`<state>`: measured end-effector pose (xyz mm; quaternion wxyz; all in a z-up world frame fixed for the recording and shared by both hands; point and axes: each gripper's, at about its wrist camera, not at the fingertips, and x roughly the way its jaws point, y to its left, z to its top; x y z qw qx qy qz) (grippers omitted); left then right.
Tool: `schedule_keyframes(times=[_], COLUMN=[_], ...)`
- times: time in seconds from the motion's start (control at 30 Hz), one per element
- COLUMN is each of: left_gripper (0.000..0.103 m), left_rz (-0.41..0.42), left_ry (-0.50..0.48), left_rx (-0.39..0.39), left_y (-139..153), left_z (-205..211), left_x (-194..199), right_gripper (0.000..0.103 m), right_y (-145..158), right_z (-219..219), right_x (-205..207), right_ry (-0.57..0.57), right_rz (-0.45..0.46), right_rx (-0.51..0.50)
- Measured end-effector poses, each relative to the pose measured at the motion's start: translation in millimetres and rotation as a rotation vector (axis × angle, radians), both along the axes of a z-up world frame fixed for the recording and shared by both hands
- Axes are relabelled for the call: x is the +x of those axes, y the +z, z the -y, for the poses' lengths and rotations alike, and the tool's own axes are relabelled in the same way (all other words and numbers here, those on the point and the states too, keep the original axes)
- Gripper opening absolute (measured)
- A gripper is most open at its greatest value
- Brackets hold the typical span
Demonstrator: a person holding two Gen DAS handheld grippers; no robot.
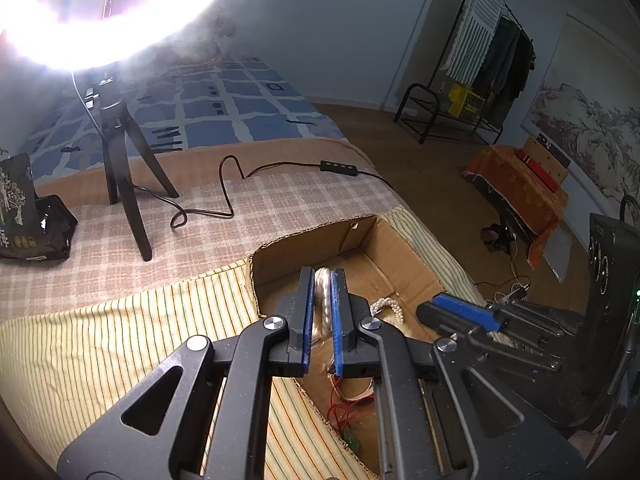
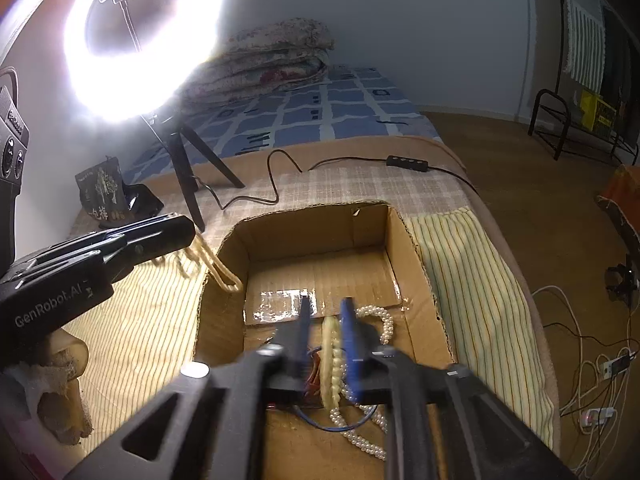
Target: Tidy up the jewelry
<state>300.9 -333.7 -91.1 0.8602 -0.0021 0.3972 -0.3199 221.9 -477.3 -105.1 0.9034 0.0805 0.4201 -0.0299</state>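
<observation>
Cardboard box is sitting on the bed as the collection spot, so I'm working both claws over it. Left claw is clamped tight on a cream beaded strand, dangling it over the box rim. Right claw is standing partly open down inside, a cream bracelet loose between its pads beside the pearl necklace.

The left gripper is squeezing a pale bead strand over the cardboard box. A white pearl bracelet is lying inside, near the box's right wall. The right gripper is reaching in over that wall.
</observation>
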Motion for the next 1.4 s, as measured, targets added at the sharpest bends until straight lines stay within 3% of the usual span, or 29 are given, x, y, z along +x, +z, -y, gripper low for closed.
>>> schedule_keyframes(times=[0.13, 0.2, 0.27, 0.6, 0.63, 0.7, 0.83, 0.9, 1.07, 1.4], left_gripper=[0.006, 0.022, 0.029, 0.031, 0.034, 0.049, 0.055, 0.062, 0.065, 0.071], left_rz=[-0.005, -0.006, -0.001, 0.020, 0.024, 0.038, 0.071, 0.083, 0.106, 0.155], left_ry=[0.009, 0.014, 0.024, 0.042, 0.043, 0.053, 0.062, 0.064, 0.066, 0.092], left_rx=[0.008, 0.010, 0.010, 0.013, 0.016, 0.015, 0.014, 0.015, 0.022, 0.009], left_y=[-1.8, -1.4, 0.1, 16.1, 18.0, 24.4, 39.3, 45.4, 57.8, 86.4], left_z=[-0.2, -1.4, -2.7, -9.6, -10.0, -12.1, -17.0, -18.4, -21.3, -38.0], left_x=[1.9, 1.6, 1.3, -5.9, -7.4, -12.0, -20.8, -25.9, -38.6, -62.9], right_gripper=[0.035, 0.045, 0.054, 0.085, 0.085, 0.086, 0.092, 0.096, 0.103, 0.103], right_y=[-1.8, -2.2, -1.2, 11.9, 14.0, 18.5, 27.9, 32.9, 48.2, 72.4], right_z=[-0.5, -0.3, 0.2, -5.1, -5.7, -6.9, -8.4, -10.6, -17.0, -25.2], right_x=[-1.3, -1.9, -2.2, -8.2, -9.2, -12.0, -17.9, -21.6, -31.0, -52.5], right_ry=[-0.003, -0.009, -0.016, -0.031, -0.032, -0.035, -0.043, -0.044, -0.044, -0.054], right_rz=[-0.006, -0.008, -0.005, 0.014, 0.015, 0.021, 0.035, 0.042, 0.066, 0.091], right_rx=[-0.010, -0.015, -0.021, -0.060, -0.063, -0.069, -0.082, -0.092, -0.128, -0.181])
